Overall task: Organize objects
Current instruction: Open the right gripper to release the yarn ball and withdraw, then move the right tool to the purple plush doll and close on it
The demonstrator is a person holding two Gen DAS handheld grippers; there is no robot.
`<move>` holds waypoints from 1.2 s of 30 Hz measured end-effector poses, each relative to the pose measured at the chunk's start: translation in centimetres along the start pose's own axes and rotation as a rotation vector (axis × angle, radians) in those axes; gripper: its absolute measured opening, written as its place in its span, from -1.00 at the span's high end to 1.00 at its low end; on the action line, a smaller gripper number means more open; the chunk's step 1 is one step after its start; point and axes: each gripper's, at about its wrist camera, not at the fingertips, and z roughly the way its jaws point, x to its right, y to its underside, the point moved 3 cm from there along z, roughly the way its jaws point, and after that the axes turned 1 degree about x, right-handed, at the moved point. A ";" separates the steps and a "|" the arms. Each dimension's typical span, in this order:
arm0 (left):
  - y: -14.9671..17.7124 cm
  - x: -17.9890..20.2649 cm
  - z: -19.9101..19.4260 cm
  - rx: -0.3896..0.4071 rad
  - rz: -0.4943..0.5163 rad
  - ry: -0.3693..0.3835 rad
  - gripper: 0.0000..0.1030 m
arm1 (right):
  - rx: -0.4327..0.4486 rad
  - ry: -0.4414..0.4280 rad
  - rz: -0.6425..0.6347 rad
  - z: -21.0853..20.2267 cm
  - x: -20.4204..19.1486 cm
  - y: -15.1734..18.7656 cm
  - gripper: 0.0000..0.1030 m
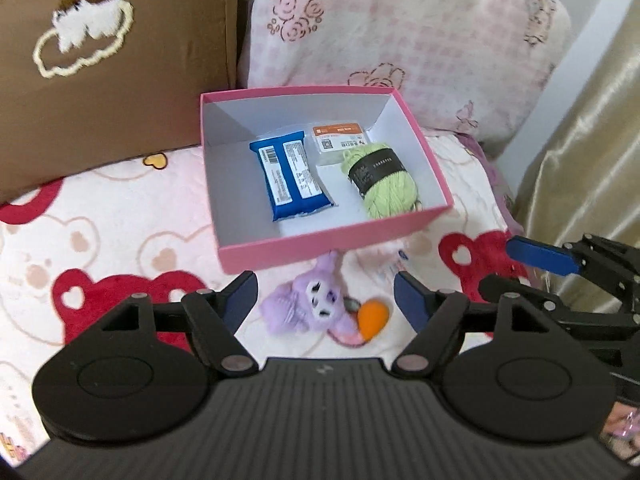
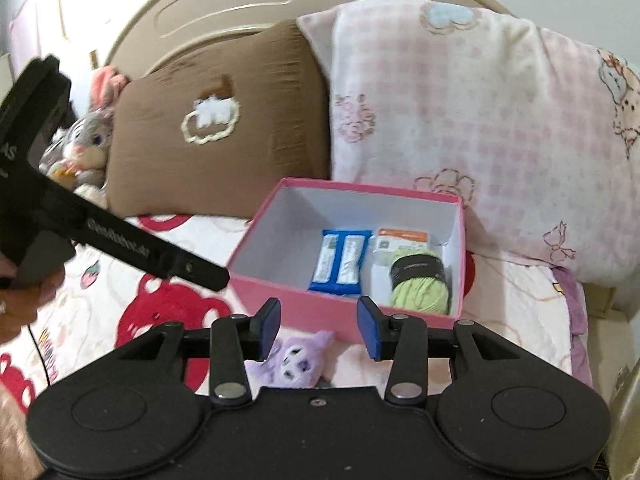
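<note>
Left wrist view: your left gripper (image 1: 325,300) hangs wide open and empty above the purple plush toy (image 1: 310,307), just near of the pink box (image 1: 332,246). Centre over its body, then descend.

Right wrist view: your right gripper (image 2: 318,330) is partly open, holding nothing; keep it clear.

A pink box (image 1: 320,246) with a white inside sits on the bed (image 1: 120,232), holding a blue packet (image 1: 290,174), a clear packet with an orange label (image 1: 340,138) and a ball of green yarn (image 1: 384,184) with a black band. Just in front of the box lies a purple plush toy (image 1: 308,306) beside a small orange piece (image 1: 374,316). The left gripper (image 1: 325,300) hovers above the toy with its jaws apart and empty, and the right gripper (image 1: 540,256) reaches in from the right edge, before a brown cushion (image 1: 120,92) and a pink pillow (image 1: 400,32).
</note>
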 end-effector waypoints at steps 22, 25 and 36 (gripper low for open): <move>8.1 -0.9 -0.2 0.005 0.000 0.124 -0.72 | -0.085 -0.126 -0.109 -0.4 -5.2 7.2 -0.52; 8.7 -1.6 1.3 0.006 -0.003 0.098 -0.72 | -0.048 -0.135 -0.158 0.4 -5.5 7.9 -0.52; 10.0 -4.8 5.6 0.118 -0.066 0.085 -0.72 | -0.072 -0.146 -0.143 5.7 -4.5 9.2 -0.52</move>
